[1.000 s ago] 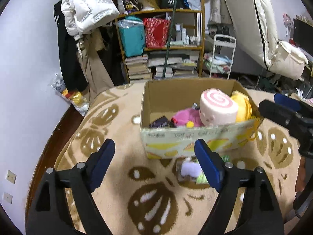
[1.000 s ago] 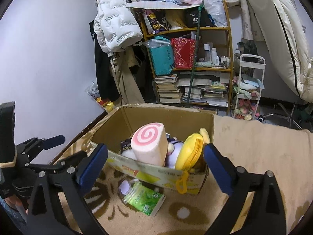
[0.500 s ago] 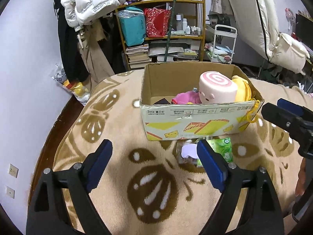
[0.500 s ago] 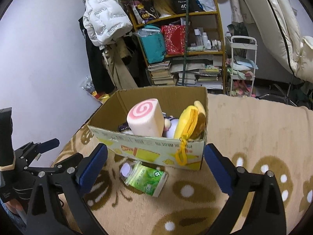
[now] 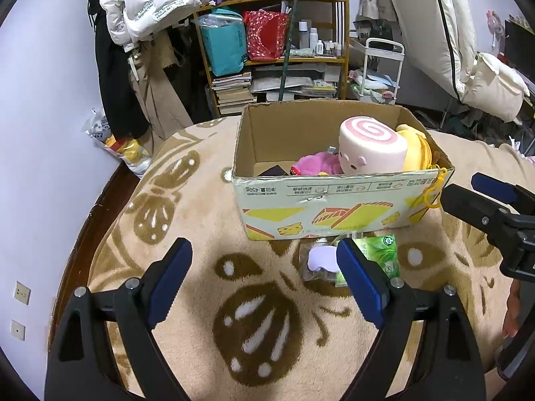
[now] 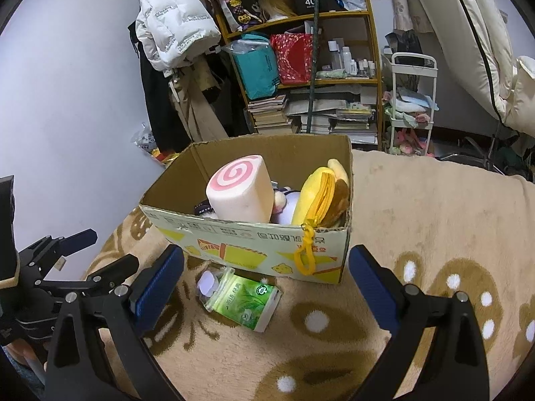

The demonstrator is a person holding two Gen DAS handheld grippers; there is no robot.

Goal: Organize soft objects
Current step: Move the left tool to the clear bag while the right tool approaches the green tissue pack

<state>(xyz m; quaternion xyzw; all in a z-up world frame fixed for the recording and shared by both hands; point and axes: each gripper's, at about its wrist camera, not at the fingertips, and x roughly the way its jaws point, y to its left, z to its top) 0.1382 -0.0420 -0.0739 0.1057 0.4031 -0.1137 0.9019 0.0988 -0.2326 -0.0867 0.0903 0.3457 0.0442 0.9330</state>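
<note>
Hovered both tools, left (image 5: 264, 284) and right (image 6: 265, 287), wide open and empty above the blanket (image 6: 434, 207). Left green tissue pack (image 6: 245, 302) lying just before the box (image 6: 267, 250), likely next to go in.

L gripper (image 5: 264, 280): jaws wide apart, nothing between the blue pads, pointed fwd and tilted down. R gripper (image 6: 265, 284): same, jaws spread wide, empty, angled down. Both held level w/ each other, side by side, apart. R gripper also shows at right edge of left wrist cam; L gripper at left edge of right wrist cam. Bit of a hand (image 5: 511, 317) visible below the R gripper body.
</note>
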